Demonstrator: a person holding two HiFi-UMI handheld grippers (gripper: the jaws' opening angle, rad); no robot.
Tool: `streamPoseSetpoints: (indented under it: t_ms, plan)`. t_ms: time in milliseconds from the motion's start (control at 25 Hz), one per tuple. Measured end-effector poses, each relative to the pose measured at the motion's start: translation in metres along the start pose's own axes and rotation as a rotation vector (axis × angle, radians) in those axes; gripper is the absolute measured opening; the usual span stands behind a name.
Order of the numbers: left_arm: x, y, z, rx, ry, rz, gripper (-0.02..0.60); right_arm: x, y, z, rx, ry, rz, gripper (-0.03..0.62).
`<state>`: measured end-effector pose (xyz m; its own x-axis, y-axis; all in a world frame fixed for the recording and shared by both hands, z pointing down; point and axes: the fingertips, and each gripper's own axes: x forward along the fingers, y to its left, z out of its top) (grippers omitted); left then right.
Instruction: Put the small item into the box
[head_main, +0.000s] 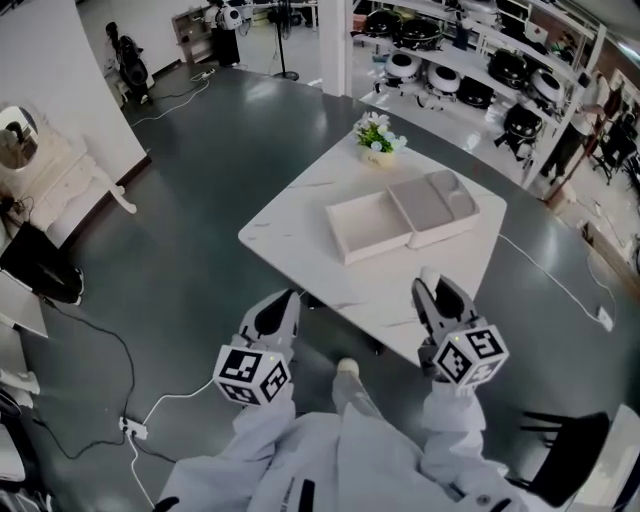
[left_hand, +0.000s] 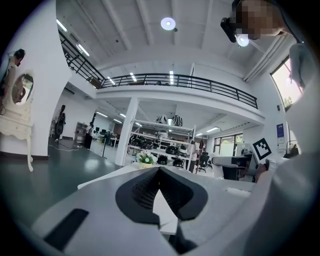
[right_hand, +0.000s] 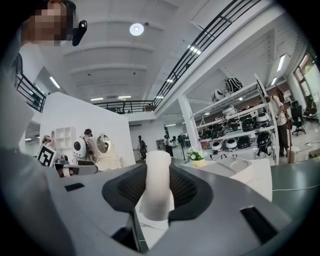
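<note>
Gripping one white cylinder (right_hand: 156, 186), right tool (head_main: 436, 298); left tool (left_hand: 160, 171) closed, empty; one box (head_main: 376, 246).

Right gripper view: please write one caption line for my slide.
Right claw grips a white cylindrical item, with the open white box ahead to the right.
</note>
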<state>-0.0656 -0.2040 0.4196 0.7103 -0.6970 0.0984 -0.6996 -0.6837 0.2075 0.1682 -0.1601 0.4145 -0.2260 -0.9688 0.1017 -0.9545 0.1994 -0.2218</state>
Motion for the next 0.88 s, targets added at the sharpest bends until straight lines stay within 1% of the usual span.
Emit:
streamPoseSetpoints:
  t_ms: [200,440,680,880]
  plan:
    - [0.040,0.007,0.006,-0.008,0.007,-0.008,-0.003,0.035,-0.028,0.010,0.011,0.017,0.002,0.120]
    - [0.084,0.017,0.008,-0.020,0.034,-0.011,-0.003,0.078,-0.050,0.017,0.018,0.037,0.032,0.120]
    - [0.121,0.029,-0.002,-0.037,0.072,-0.015,-0.003,0.120,-0.065,0.014,0.053,0.051,0.075,0.121]
    - [0.145,0.039,-0.017,-0.051,0.107,-0.015,-0.003,0.155,-0.074,0.004,0.047,0.089,0.106,0.120]
